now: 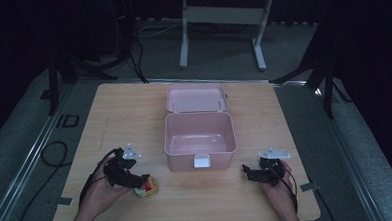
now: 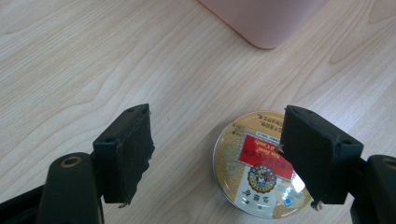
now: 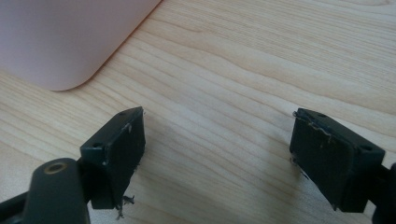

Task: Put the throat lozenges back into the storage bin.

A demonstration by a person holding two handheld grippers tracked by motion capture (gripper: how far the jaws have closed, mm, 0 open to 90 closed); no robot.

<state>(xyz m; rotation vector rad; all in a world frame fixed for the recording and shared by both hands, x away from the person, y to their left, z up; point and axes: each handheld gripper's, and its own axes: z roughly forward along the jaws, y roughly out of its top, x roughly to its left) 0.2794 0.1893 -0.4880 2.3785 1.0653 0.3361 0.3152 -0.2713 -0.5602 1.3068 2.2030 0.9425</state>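
A small round tin with a red and gold label lies flat on the wooden table, near its front left. My left gripper hovers over it, open, with the tin under the right-hand jaw and partly between the two. My right gripper stands open above bare wood at the front right, nothing between its jaws. A pink box sits open in the middle of the table, its lid folded back and its inside empty.
The box has a white latch on its front wall. A corner of the box lies ahead of the left gripper and another corner ahead of the right one. Cables run on the floor at the left.
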